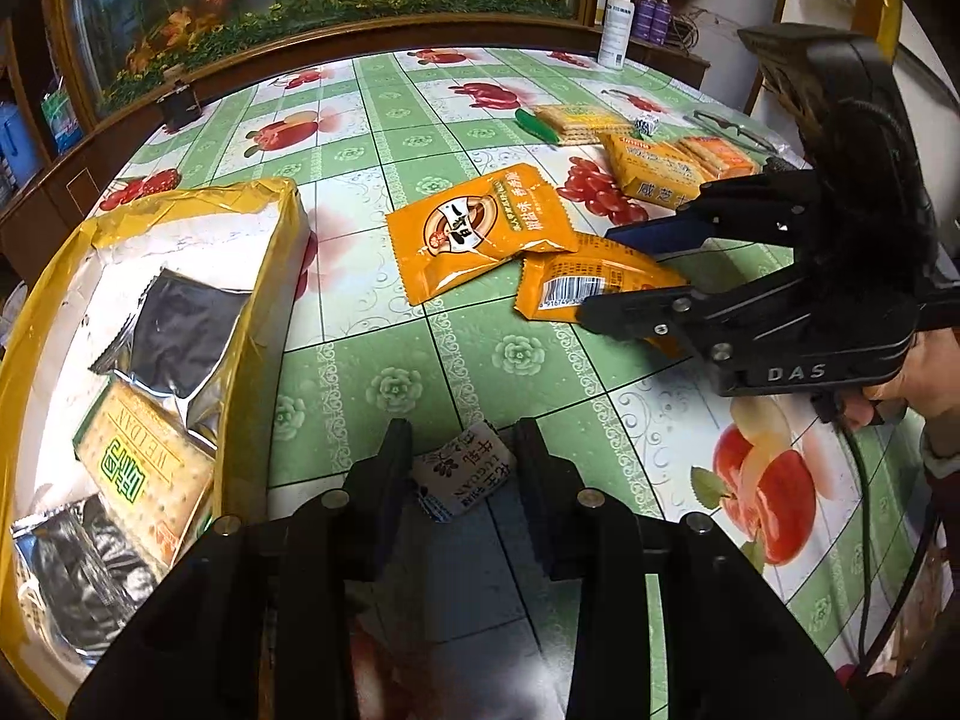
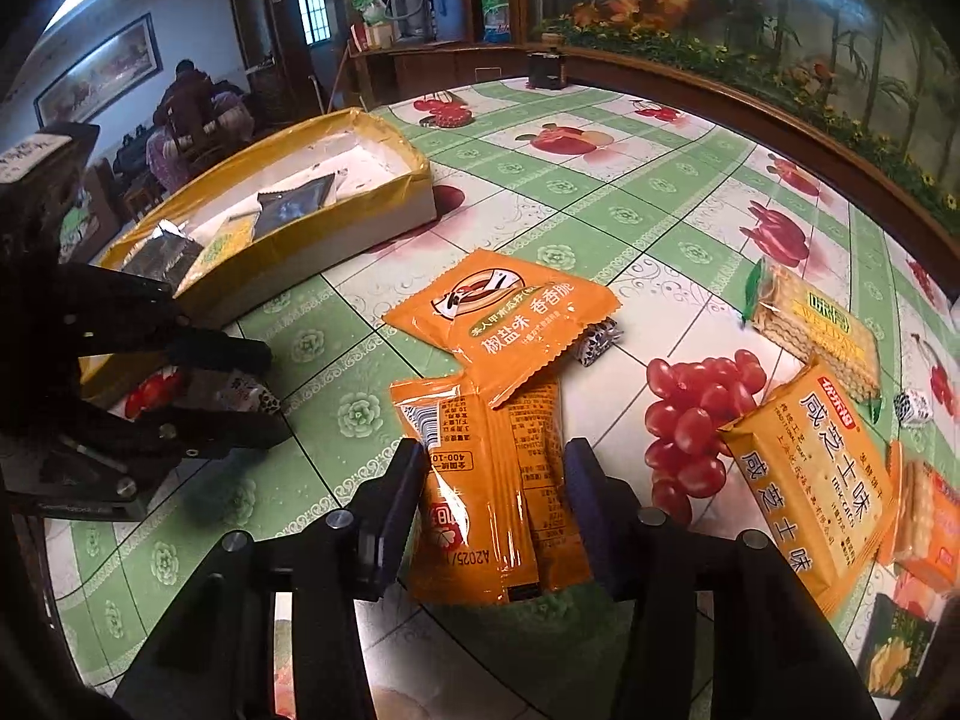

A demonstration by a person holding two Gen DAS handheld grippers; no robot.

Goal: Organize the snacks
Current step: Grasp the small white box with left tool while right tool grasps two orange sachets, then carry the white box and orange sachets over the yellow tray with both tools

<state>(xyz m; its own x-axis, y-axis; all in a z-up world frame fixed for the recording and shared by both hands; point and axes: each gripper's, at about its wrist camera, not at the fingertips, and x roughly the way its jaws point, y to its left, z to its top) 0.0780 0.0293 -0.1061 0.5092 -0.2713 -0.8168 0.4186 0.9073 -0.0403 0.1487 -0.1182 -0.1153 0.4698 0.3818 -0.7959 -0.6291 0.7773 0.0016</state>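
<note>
Fingers of the right gripper (image 2: 492, 498) stood wide astride an orange packet (image 2: 480, 498), its long axis running along them; the left gripper (image 1: 462, 468), also wide, straddled a small sachet (image 1: 465, 474).

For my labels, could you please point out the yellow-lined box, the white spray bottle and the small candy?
yellow-lined box (image 1: 273, 276): left wrist view, right wall.
white spray bottle (image 1: 615, 30): left wrist view, body.
small candy (image 1: 465, 471): left wrist view, wrapper middle.
</note>
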